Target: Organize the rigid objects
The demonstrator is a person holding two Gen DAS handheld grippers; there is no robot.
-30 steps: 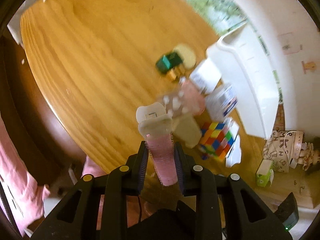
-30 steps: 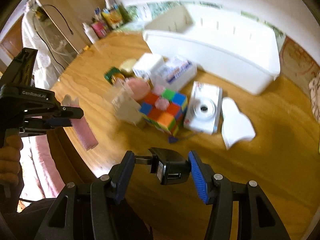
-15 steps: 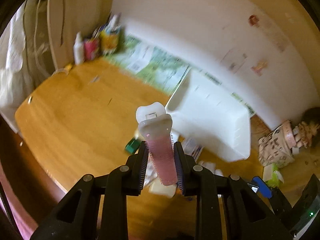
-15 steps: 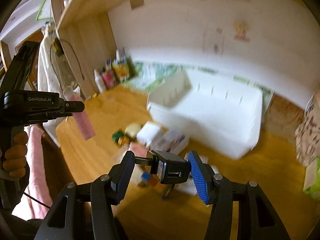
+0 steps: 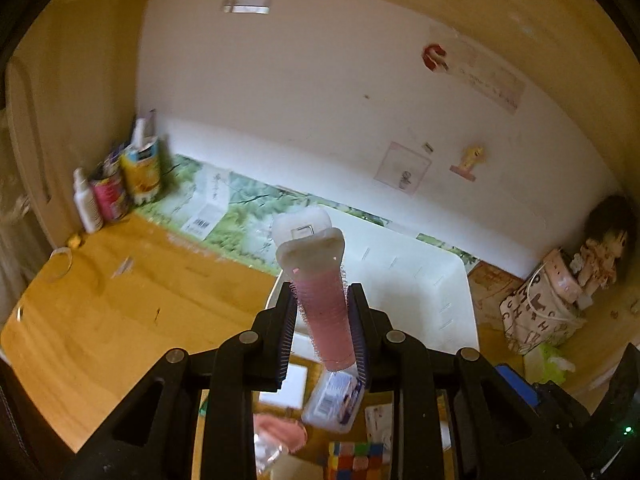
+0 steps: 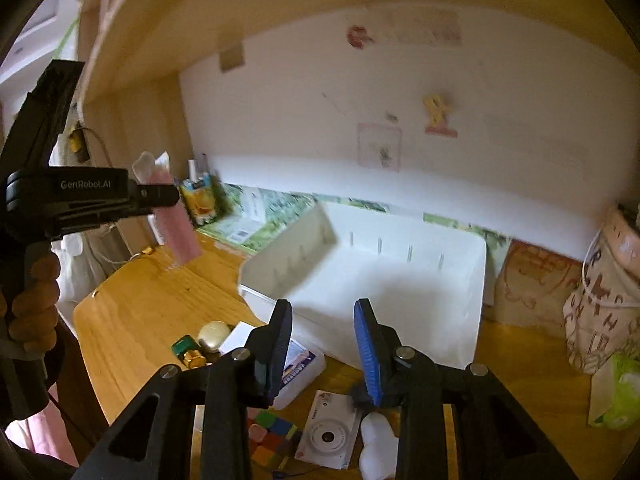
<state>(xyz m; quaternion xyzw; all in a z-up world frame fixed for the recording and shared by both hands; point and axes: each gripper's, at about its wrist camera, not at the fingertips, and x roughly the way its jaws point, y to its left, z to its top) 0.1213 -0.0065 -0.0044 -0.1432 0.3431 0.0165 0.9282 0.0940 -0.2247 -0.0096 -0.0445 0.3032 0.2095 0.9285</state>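
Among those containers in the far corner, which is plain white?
The slim bottle at the row's left end; its neighbours are a pink can and a yellow can.

My right gripper (image 6: 322,304) has just been closing, its jaws narrower than before; the black plug that sat between them is gone and nothing is between them now; my left gripper (image 5: 321,288) has lifted the pink roller (image 5: 324,308) from low over the table (image 6: 132,312) up towards the white bin (image 6: 400,288); both views have tipped up to the wall.
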